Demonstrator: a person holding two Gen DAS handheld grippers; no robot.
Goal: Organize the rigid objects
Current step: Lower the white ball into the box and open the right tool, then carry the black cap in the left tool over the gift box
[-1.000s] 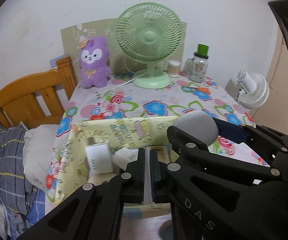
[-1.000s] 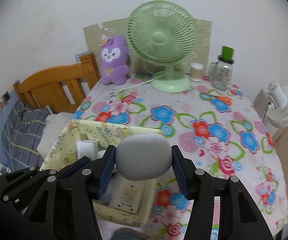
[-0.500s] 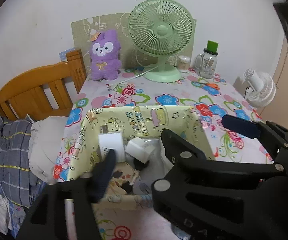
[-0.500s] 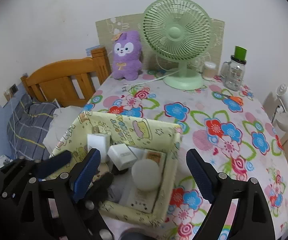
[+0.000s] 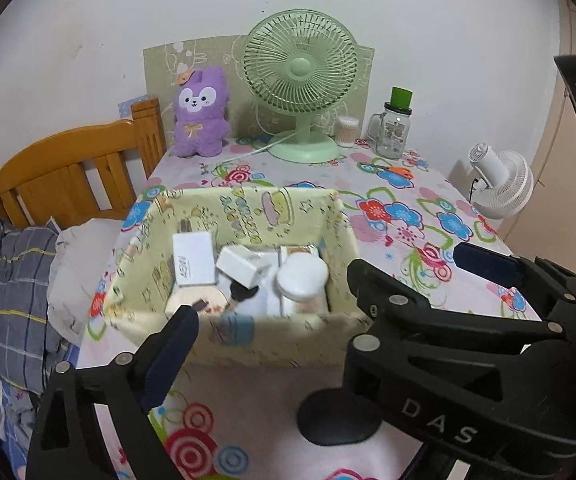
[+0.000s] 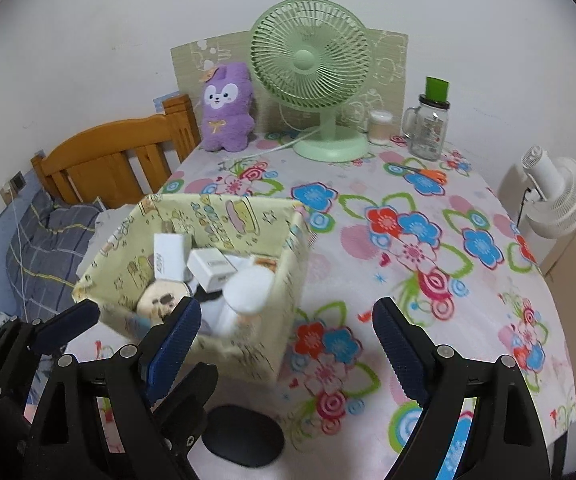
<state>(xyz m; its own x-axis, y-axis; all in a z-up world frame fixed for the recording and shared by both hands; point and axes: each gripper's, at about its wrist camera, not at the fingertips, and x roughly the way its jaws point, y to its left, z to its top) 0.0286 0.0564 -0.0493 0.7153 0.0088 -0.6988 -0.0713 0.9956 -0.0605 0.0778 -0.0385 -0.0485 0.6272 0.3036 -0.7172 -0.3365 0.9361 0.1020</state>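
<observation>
I hold both grippers low before the yellow box [image 6: 248, 344]. Right gripper [image 6: 288, 344] gapes empty; left gripper [image 5: 264, 308] likewise spread, empty.

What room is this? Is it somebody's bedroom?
Probably a bedroom: a wooden bed frame with a plaid blanket stands beside the flowery table, and a purple plush toy sits by a green fan.

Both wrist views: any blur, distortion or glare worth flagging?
Left wrist view: yellow storage box near wall smeared by motion; green fan sharp. Right wrist view: box blurred likewise; fisheye bends the table edge; no glare in either.
</observation>
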